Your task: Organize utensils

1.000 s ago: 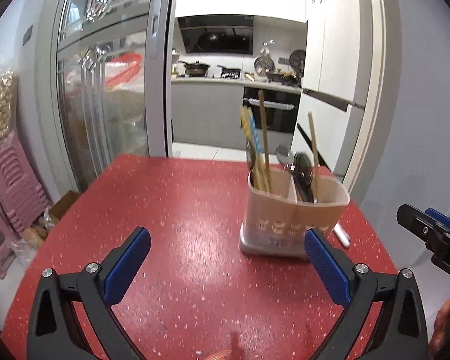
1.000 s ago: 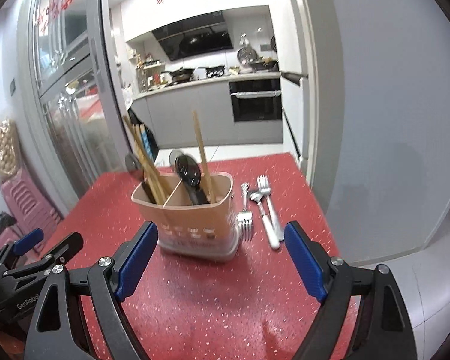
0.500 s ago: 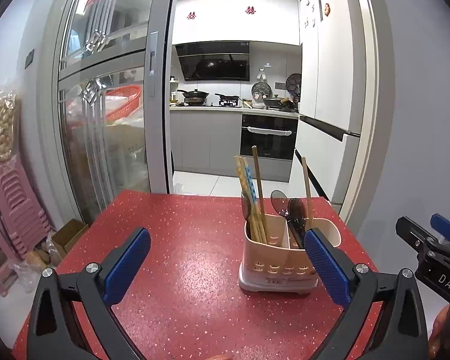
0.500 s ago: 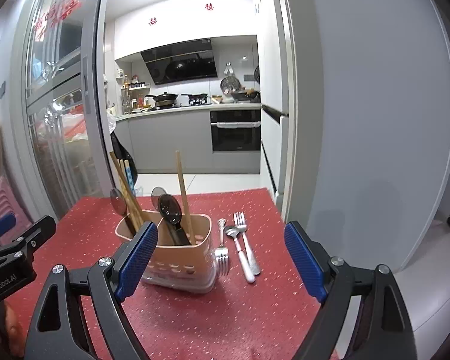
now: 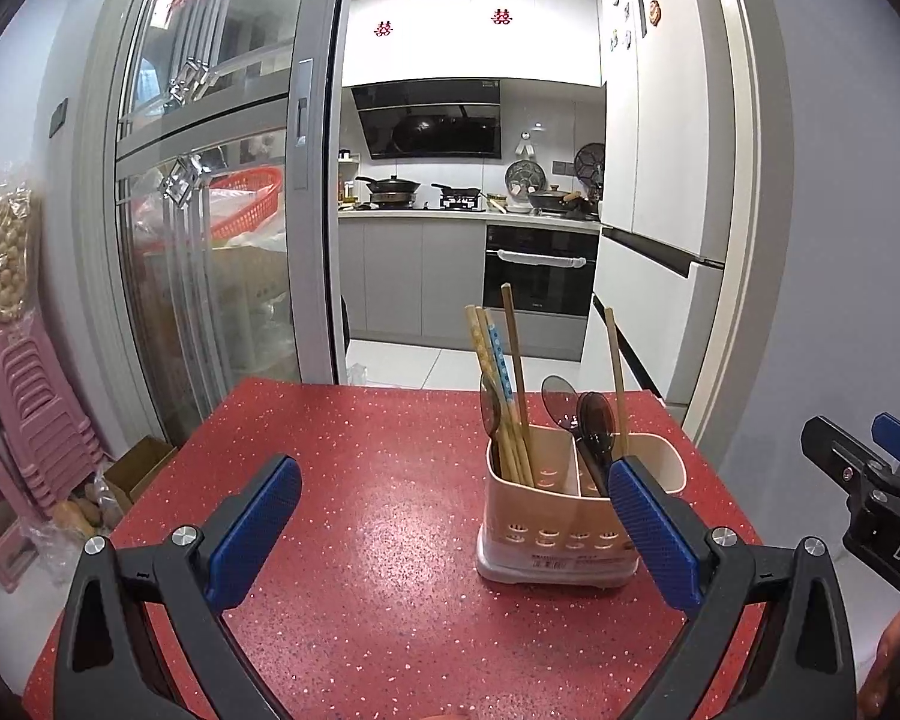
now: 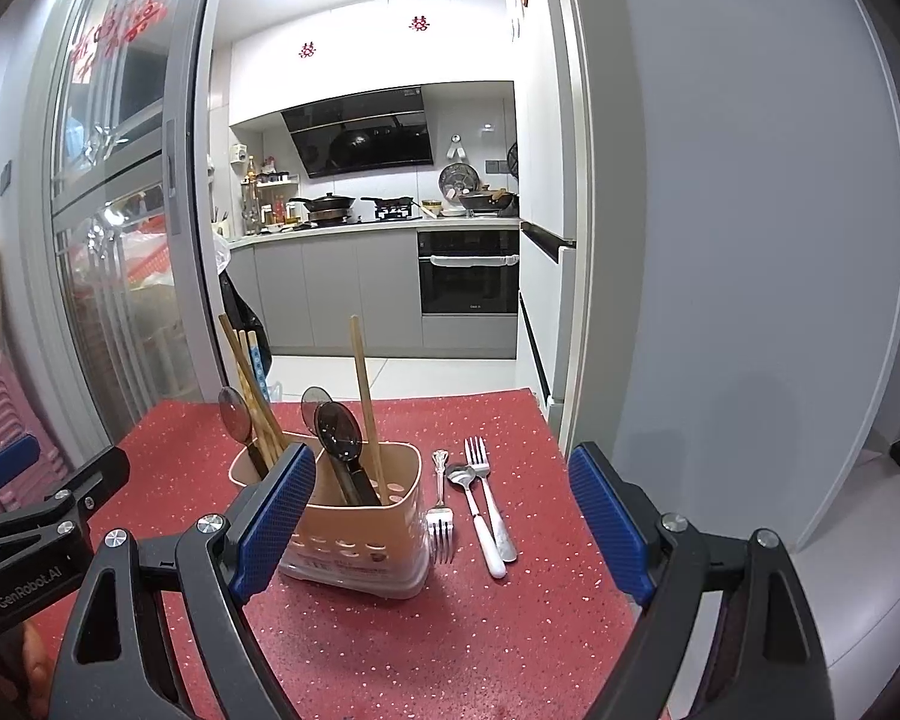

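A beige utensil caddy (image 5: 561,531) (image 6: 360,534) stands on the red speckled table (image 5: 360,480) (image 6: 450,630). Wooden chopsticks (image 5: 498,384) (image 6: 252,390) and dark spoons (image 5: 594,420) (image 6: 336,432) stick up from it. To the caddy's right lie two forks (image 6: 441,516) (image 6: 489,492) and a metal spoon (image 6: 474,510). My left gripper (image 5: 453,531) hovers open over the table, its right pad in front of the caddy. My right gripper (image 6: 444,531) is open too, nothing between its fingers, with the caddy and loose cutlery ahead.
The table's far edge meets a sliding glass door (image 5: 210,240) and an opening into a kitchen (image 5: 468,240). A grey wall (image 6: 750,240) runs along the right edge. Pink stools (image 5: 24,420) stand on the floor at left.
Both views have tilted upward, so the caddy and table sit lower in frame and more of the kitchen shows. Both grippers stayed open.
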Action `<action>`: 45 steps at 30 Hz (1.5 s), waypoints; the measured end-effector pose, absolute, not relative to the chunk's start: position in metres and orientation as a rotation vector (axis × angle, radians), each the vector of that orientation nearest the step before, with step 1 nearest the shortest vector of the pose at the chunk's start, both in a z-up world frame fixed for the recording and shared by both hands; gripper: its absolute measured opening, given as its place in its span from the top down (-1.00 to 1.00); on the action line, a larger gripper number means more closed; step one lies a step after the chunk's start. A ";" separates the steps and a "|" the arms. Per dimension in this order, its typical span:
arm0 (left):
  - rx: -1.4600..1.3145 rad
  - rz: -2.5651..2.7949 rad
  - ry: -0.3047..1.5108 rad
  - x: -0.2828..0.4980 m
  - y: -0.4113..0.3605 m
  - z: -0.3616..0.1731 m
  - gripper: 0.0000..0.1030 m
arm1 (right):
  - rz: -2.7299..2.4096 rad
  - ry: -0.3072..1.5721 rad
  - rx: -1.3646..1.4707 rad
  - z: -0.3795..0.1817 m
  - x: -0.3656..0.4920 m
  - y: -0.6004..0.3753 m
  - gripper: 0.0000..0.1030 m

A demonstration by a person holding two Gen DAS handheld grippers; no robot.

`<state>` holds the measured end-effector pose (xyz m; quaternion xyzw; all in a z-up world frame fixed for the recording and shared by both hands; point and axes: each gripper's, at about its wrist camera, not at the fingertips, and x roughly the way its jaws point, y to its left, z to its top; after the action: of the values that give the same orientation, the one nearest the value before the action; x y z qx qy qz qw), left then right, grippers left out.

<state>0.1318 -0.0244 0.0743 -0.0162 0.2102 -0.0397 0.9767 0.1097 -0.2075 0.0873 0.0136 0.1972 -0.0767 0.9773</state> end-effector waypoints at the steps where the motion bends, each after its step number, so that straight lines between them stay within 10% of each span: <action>1: -0.032 -0.079 0.426 0.132 -0.025 0.073 -1.00 | -0.156 0.398 0.027 0.087 0.111 -0.207 -0.72; 45: -0.038 -0.081 0.446 0.137 -0.023 0.071 -1.00 | -0.145 0.403 0.024 0.082 0.113 -0.205 -0.72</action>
<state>0.1374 -0.0235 0.0712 -0.0187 0.2213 -0.0402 0.9742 0.1126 -0.2054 0.0818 0.0117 0.2002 -0.0721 0.9770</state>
